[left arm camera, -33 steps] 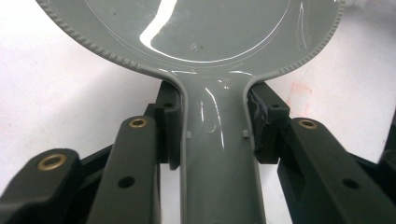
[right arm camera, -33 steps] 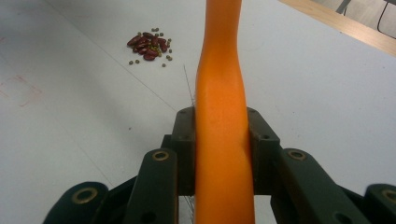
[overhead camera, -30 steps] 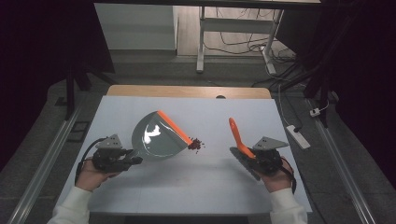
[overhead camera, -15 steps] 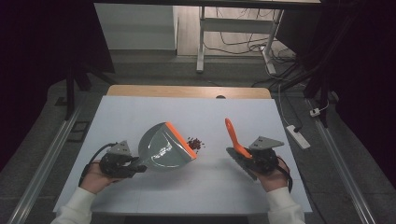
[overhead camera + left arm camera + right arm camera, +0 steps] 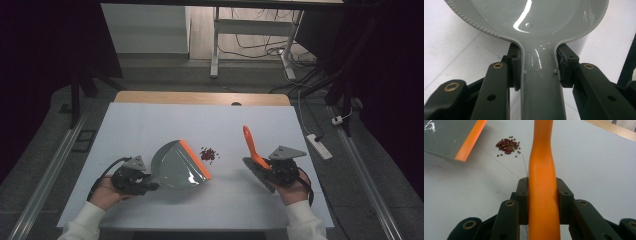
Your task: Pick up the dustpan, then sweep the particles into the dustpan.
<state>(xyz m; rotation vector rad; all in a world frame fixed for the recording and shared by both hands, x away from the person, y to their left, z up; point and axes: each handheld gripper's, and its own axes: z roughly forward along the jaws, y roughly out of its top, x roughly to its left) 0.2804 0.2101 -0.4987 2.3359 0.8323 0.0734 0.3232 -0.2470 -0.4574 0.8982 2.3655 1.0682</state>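
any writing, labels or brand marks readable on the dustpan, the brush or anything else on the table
None can be read.
The grey dustpan, its handle and its orange lip are plain.
The orange brush handle is bare.
The table carries faint lines, no lettering.
The red beans bear nothing.

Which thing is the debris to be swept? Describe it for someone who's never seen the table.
On the white table, look between the grey dustpan and the orange-handled brush. The bean pile lies just off the dustpan's orange lip: small dark red beans, the only loose bits there.
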